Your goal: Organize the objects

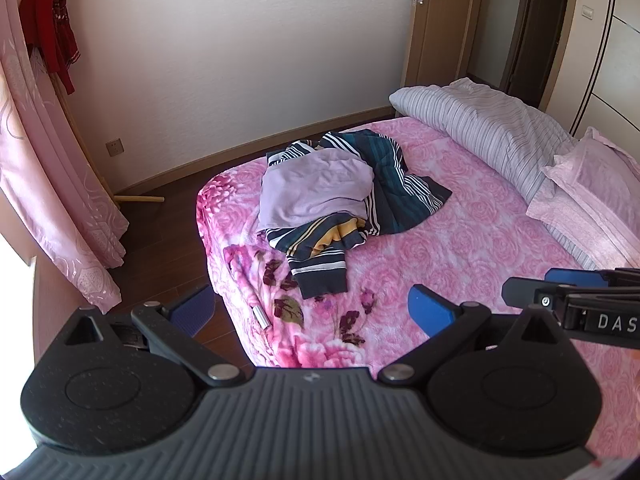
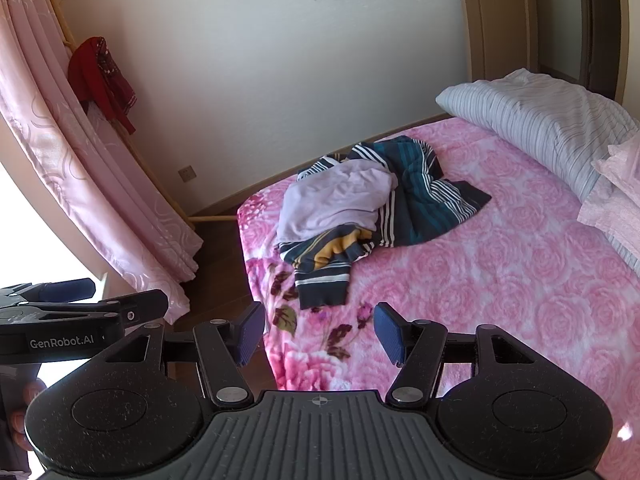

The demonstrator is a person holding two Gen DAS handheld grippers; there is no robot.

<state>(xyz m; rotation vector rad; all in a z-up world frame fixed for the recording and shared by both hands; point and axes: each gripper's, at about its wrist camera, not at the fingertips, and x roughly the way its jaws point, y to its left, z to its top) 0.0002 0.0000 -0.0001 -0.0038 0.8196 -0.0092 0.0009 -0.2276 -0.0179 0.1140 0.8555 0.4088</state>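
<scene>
On the far side of both grippers, a bed (image 1: 460,232) with a pink rose-print blanket fills most of each wrist view; its near corner shows larger, darker flowers. Wall (image 1: 224,72) behind is plain cream, with switches and a socket high up. Pink curtain (image 1: 52,200) hangs at the left. Wooden door (image 1: 436,20) stands at the back right.

Striped grey duvet (image 1: 492,128) lies bunched along the head of the bed, with a pink pillow (image 1: 592,196) just beside it on the right.

Clothes pile (image 1: 340,200) sits near the foot corner of the bed, well apart from the duvet. Contents, top down: a lilac garment (image 1: 316,188) draped over the middle; a dark teal garment with white stripes (image 1: 400,192) spread out to the right beneath it; a navy striped top with yellow bands (image 1: 320,252) sticking out toward the camera, its cuffed end lying flat on the blanket.

Red garment (image 1: 52,28) hangs on a wooden rack at the upper left, beside the curtain.

Left gripper (image 1: 312,312): jaws spread wide, nothing between the blue pads; one pad is over the floor, the other over the blanket edge. Right gripper (image 2: 320,332): jaws apart, narrower than the left, nothing held. Both are short of the pile, not touching it.
</scene>
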